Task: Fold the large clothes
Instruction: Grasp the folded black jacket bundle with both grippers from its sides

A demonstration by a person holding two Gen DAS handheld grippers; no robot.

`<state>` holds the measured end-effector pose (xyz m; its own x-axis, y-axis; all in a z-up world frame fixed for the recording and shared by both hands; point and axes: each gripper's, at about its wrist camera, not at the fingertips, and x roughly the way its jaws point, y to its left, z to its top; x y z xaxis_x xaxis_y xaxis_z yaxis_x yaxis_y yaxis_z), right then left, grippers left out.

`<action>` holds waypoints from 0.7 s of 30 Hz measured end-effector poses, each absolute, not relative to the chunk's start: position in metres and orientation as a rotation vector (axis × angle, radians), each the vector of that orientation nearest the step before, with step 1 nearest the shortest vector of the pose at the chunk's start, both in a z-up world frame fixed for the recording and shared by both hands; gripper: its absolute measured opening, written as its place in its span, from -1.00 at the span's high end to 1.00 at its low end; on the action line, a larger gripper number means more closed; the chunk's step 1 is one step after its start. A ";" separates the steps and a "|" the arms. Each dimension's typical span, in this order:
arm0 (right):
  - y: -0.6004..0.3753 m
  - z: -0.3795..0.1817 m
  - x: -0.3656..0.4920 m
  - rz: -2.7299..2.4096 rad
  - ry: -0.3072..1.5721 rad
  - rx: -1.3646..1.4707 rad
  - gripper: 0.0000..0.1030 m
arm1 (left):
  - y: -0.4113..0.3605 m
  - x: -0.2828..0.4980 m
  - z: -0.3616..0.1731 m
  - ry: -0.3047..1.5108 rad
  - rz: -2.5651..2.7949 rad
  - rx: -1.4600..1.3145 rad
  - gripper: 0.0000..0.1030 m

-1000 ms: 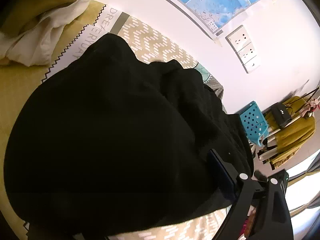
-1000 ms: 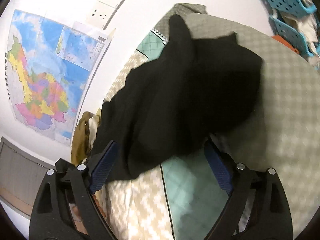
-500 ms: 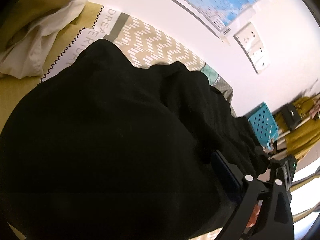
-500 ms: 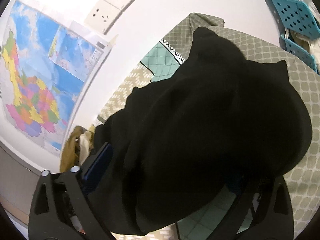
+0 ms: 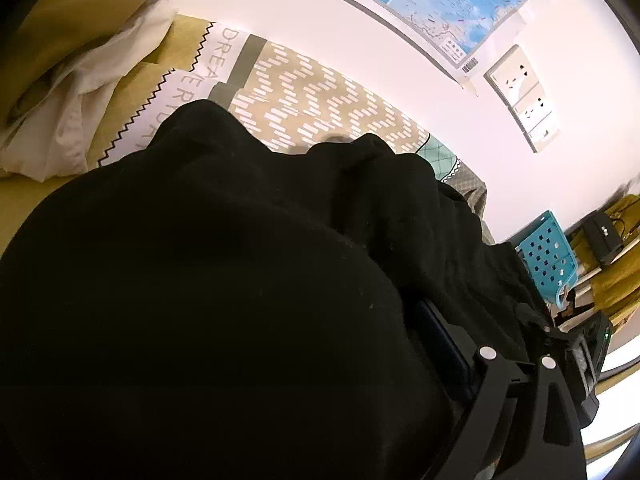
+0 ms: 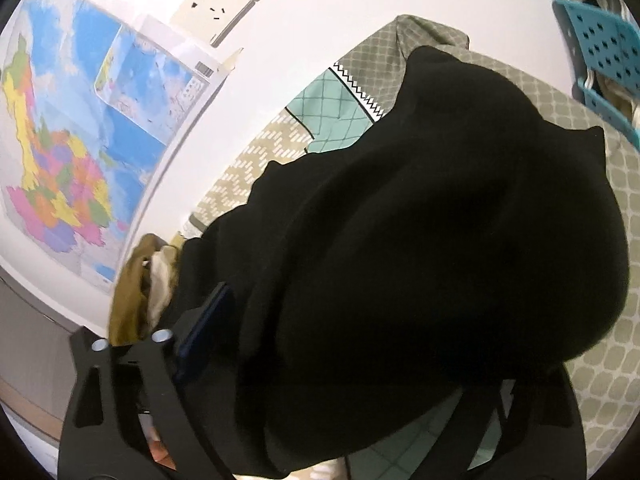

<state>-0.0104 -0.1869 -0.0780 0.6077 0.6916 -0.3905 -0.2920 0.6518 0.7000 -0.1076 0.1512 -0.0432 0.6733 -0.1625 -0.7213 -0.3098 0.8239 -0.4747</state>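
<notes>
Black garment (image 5: 208, 288), the task's thing, lies bunched on the patterned bedspread (image 5: 320, 96), its bulk filling the lower part of both wrist views. Left gripper (image 5: 256, 392): only 1 finger (image 5: 440, 344) shows, at the cloth's right flank; the other is buried under fabric. Its jaws stand wide and have just been closing slightly, with cloth heaped between them; whether the pads press on it cannot be told. Right gripper (image 6: 360, 360): 1 blue pad (image 6: 204, 332) shows at the left of the mound, the opposite finger mostly hidden; the jaws have just been closing, with cloth between them, but a grip is not visible.

Risk, as judged: either gripper may catch several layers or only a loose wrinkle, since the hem is hidden in the black folds; a lift would then drag the heap rather than form a fold.

Edges and room: the wall with map (image 6: 60, 152) and sockets (image 5: 520, 96) bounds the bed's far side; crumpled tan and white cloth (image 5: 80, 60) lies at 1 end, blue perforated baskets (image 6: 600, 40) stand at the other. Bare bedspread shows beyond the garment toward the wall.
</notes>
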 end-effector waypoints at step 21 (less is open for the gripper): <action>-0.192 -0.078 0.002 0.699 0.762 0.644 0.32 | 0.153 -0.103 -0.044 0.865 0.072 -0.560 0.00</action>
